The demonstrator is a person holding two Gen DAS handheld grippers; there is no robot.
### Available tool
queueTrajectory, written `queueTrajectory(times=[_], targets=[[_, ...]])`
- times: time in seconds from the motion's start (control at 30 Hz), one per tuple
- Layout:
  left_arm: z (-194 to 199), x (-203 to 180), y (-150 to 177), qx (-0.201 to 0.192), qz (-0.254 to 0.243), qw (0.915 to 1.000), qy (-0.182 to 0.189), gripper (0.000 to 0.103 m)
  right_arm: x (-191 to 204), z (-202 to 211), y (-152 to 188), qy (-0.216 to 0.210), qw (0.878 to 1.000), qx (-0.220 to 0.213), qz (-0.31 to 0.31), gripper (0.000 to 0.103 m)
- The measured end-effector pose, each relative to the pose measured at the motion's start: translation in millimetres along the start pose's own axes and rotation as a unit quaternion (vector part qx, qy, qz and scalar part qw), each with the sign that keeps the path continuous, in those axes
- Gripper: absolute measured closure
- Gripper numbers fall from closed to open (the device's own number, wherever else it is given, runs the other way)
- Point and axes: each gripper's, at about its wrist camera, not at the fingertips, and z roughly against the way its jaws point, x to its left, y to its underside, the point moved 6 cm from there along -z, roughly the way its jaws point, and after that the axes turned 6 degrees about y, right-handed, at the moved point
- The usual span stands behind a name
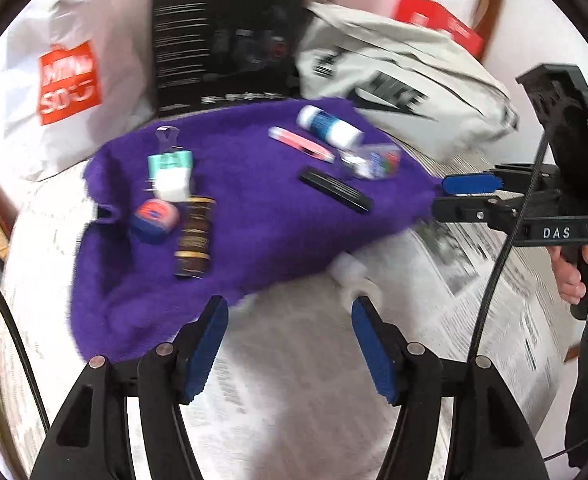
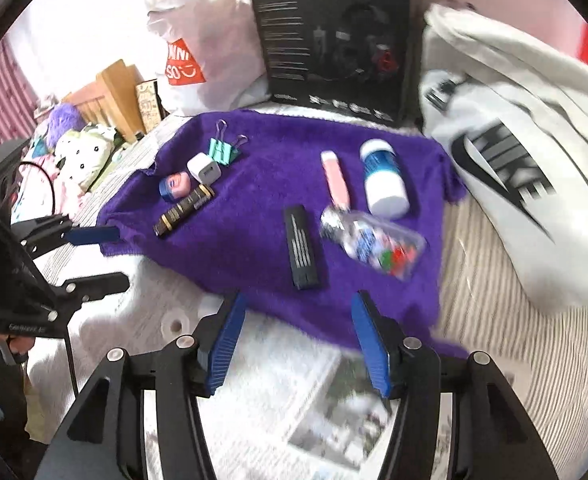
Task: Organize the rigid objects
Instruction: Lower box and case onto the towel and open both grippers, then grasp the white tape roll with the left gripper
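Towel [image 2: 253,200] first: your purple terry cloth lies spread flat over the newspaper-covered worktop [image 2: 302,380], and I judge it serves as the sorting mat, its soft nap keeping the hard little things from sliding or rolling. On its left side you have a tight cluster, touching or nearly so: a teal binder clip [image 2: 223,151] with wire handles, a white charger cube [image 2: 202,168], a small round blue tin [image 2: 175,186] with a pink lid, and a dark tube [image 2: 183,210] with gold bands lying on its side. Well apart on the right sit a pink slim bar [image 2: 336,178], a white bottle [image 2: 384,178] with a blue label on its side, a flat black ribbed case [image 2: 302,246], and a clear plastic box [image 2: 374,242] of coloured bits that blur hides. That split reads as two groups already sorted, so the job looks far along. Your left gripper [image 1: 289,344] hangs over the towel's near left edge with its blue ribbed fingers [image 1: 205,352] parted and nothing between them; your right gripper [image 2: 298,344] is the same over the near right edge, fingers apart and empty. Neither touches any item. Behind the towel stand a black box [image 2: 334,36], a white shopping bag [image 2: 197,40] and a crumpled pale logo bag [image 2: 514,184], soft bulky clutter to keep clear of
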Motion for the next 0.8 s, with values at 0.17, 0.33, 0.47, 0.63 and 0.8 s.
queueTrajectory(times=[0.17, 0.33, 0.47, 0.63, 0.8], targets=[[-20.0, -16.8, 9.9, 0.016, -0.033, 0.9991, -0.020, 0.041, -15.4, 9.2, 37.7, 0.002, 0.999, 0.010, -0.043, 0.048], [-30.1, -31.2, 9.8, 0.018, -0.049, 0.9986, -0.002, 0.041, -26.3, 25.5, 62.6, -0.017, 0.996, 0.002, -0.082, 0.048], [-44.0, -35.4, 7.5, 0.023, -0.070, 0.9971, -0.019, 0.041, -27.4, 27.3, 77.2, -0.020, 0.995, 0.000, -0.097, 0.048], [-54.5, -39.2, 6.4, 0.028, -0.075, 0.9968, -0.009, 0.052, -28.8, 19.9, 93.5, -0.024, 0.994, 0.010, -0.110, 0.048], [-58.2, -37.4, 0.6, 0.022, -0.067, 0.9975, 0.000, 0.065, -28.1, 13.5, 101.6, -0.027, 0.993, 0.020, -0.114, 0.048]])
